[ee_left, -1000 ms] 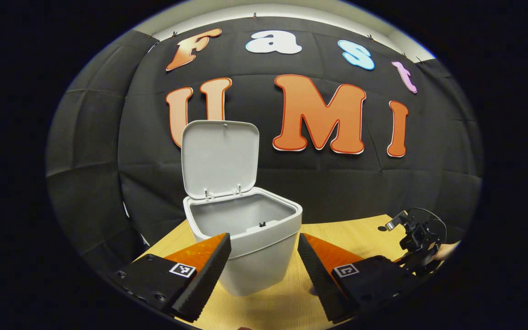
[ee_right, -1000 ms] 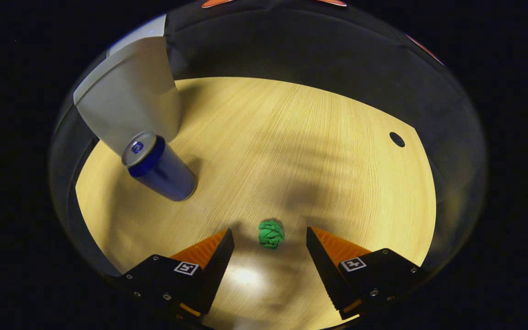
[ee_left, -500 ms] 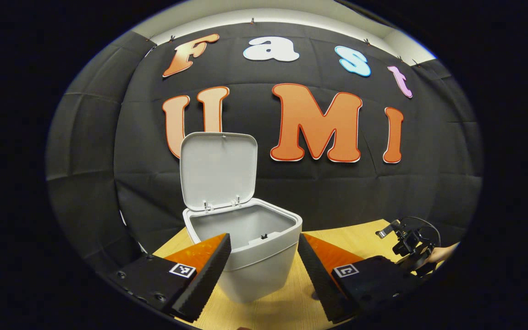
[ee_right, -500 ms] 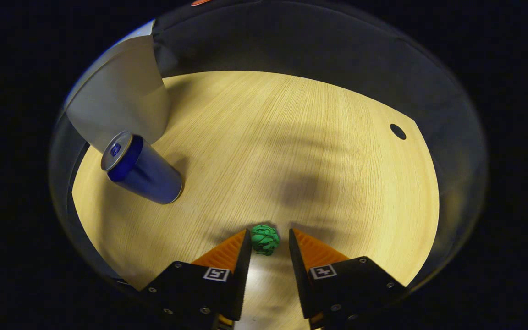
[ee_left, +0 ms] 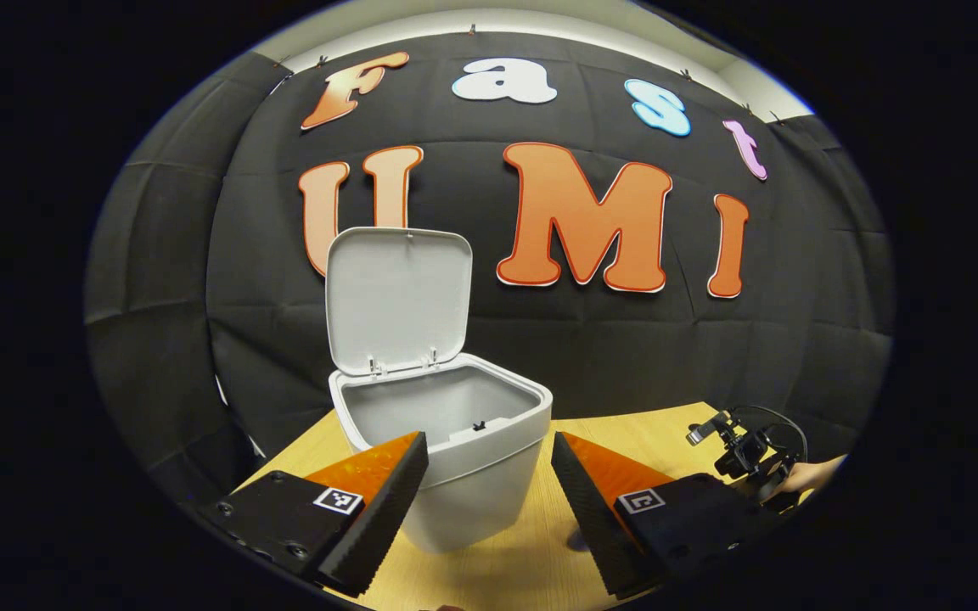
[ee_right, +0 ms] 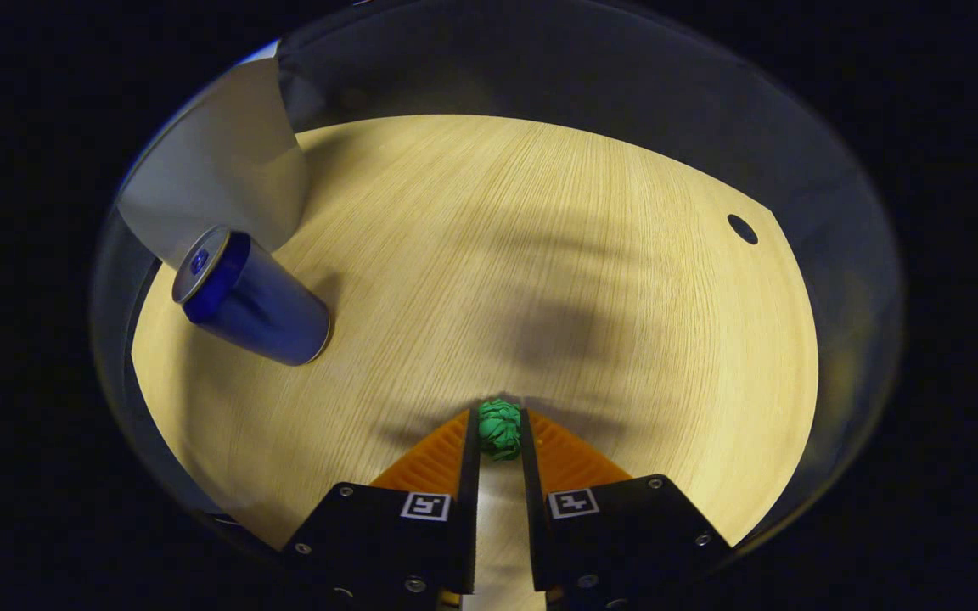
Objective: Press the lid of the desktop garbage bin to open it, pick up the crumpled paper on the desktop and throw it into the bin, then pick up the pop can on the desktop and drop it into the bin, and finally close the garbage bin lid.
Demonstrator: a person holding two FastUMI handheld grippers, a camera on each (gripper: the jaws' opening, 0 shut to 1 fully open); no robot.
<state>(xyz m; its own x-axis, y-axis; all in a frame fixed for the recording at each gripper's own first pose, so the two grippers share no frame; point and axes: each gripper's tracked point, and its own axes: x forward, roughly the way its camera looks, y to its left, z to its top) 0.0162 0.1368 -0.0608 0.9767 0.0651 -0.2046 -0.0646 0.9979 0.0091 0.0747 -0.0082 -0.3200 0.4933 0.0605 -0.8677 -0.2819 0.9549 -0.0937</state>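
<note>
My right gripper (ee_right: 499, 424) is clenched on the paper (ee_right: 499, 428): both fingers press against the green ball from either side, right at their tips, low over the desk (ee_right: 540, 255). I cannot tell whether the paper is touching the wood or just clear of it. Out to the left in the right gripper view, the can (ee_right: 250, 297) stands upright on the desk, well apart from the paper, and just behind it is the pale wall of the bin (ee_right: 217, 182). A small round hole (ee_right: 742, 229) sits near the desk's far right edge.

My left gripper (ee_left: 489, 475) is released, its fingers spread wide with nothing between them, hanging in front of the bin (ee_left: 472, 484). In the left gripper view the lid (ee_left: 396, 301) stands upright on its rear hinge and the mouth of the bin is open. Far to the right in this view I see my other gripper (ee_left: 744, 454) low by the desk, with part of a hand (ee_left: 812, 475) behind it.
</note>
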